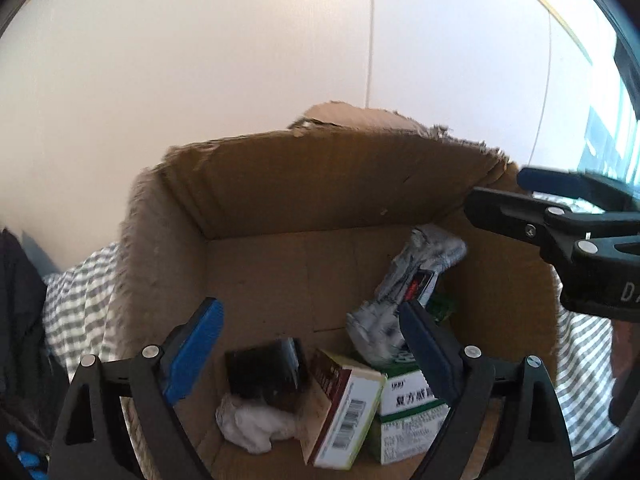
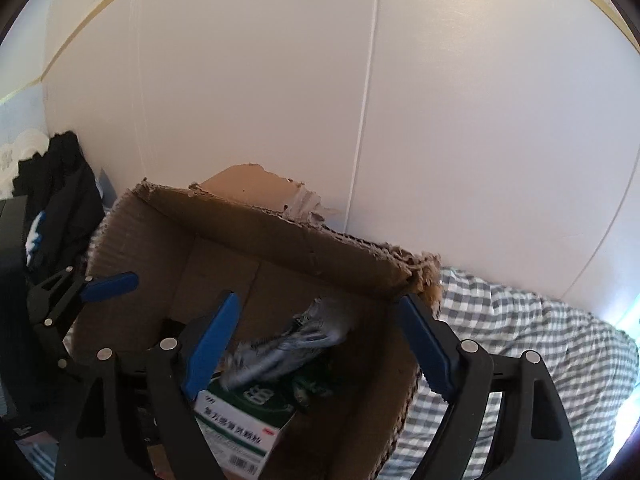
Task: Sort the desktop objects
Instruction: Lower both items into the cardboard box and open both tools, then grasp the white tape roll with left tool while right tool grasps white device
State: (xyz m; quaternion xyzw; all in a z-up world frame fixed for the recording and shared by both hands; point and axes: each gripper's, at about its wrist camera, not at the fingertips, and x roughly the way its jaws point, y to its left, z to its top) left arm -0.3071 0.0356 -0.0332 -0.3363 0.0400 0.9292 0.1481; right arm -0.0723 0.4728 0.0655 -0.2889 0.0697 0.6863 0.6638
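The cardboard box (image 1: 248,184) is plain brown, its torn rim frayed paler. Inside, the medicine carton (image 1: 404,412) is green and white with dark print, the carton beside it (image 1: 340,412) is white with a dark red face and a black barcode, and the crumpled tissue (image 1: 256,424) is white. The crinkled packet (image 1: 404,280) is silver-grey with a red and black label. The cloth (image 2: 520,344) under the box is grey-and-white checked. Each hand-held gripper (image 1: 312,344) (image 2: 320,344) is black with blue finger pads. The wall (image 2: 440,120) is off-white.

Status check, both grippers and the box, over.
Left gripper open, empty. Right gripper open, empty. Cardboard box holds green medicine box, crumpled wrapper. Nothing blocking.
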